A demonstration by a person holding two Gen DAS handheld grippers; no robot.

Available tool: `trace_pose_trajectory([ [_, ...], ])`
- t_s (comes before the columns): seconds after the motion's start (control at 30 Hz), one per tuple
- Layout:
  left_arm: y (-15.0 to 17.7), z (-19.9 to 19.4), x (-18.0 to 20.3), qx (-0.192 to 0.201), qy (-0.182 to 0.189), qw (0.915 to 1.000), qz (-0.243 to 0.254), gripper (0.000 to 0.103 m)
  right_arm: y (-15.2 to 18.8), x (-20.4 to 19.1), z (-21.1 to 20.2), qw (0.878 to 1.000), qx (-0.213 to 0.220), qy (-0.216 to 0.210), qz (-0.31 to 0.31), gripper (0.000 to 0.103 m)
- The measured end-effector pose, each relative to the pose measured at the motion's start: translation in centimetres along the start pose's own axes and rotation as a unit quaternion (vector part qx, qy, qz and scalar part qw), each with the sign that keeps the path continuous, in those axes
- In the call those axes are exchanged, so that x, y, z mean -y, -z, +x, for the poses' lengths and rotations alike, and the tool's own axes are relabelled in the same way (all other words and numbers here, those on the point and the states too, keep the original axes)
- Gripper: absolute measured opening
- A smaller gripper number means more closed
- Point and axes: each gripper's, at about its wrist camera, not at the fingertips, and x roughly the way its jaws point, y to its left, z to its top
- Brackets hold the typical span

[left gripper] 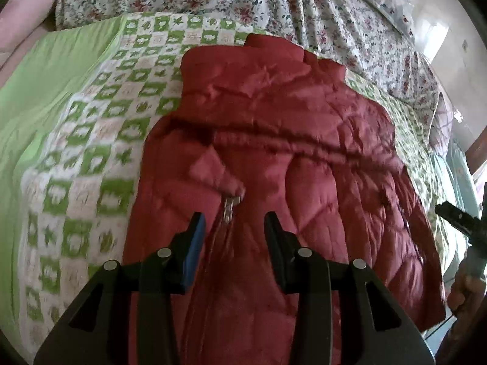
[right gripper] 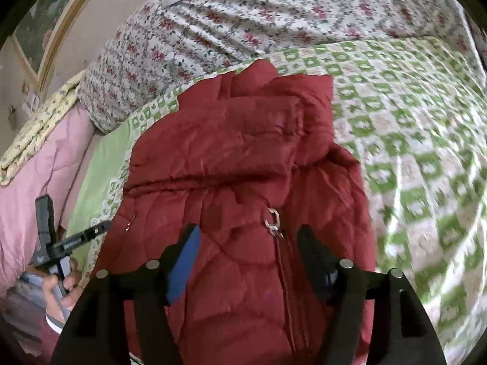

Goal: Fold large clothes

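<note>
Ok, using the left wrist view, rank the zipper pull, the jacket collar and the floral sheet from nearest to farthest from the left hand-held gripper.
1. Zipper pull: just ahead of the left hand-held gripper, between its open fingers.
2. Jacket collar: at the far end of the red jacket, up the middle of the view.
3. Floral sheet: beyond the collar, across the top.

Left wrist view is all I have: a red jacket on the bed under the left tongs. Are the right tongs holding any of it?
Observer: No. The right tongs stand open above the red jacket, with nothing pinched between the pads.
Operator: Anything past the bed that I can't see?
Observer: Yes. What looks like a framed picture shows at the upper left of the right wrist view, beyond the floral sheet.
</note>
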Motion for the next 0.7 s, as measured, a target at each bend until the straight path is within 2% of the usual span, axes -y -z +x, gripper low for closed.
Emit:
trace_pose_trajectory([
  [0.27,3.9,-2.0,-0.6,-0.006,-0.003,0.9999,-0.012,0.038,2.9,0.8,-2.0,1.000,0.004,0.004,0.023,0.070],
  [0.57,6.1,-3.3,-1.5,-0.009,-0.008,0.9996,-0.026,0.038,5.2,1.0,-4.2,0.999,0.014,0.009,0.031,0.073],
  [0.7,6.8,-3.8,-1.6,-0.009,-0.012,0.9996,-0.025,0.040,6.1,1.3,-4.9,0.999,0.013,0.030,0.026,0.075],
])
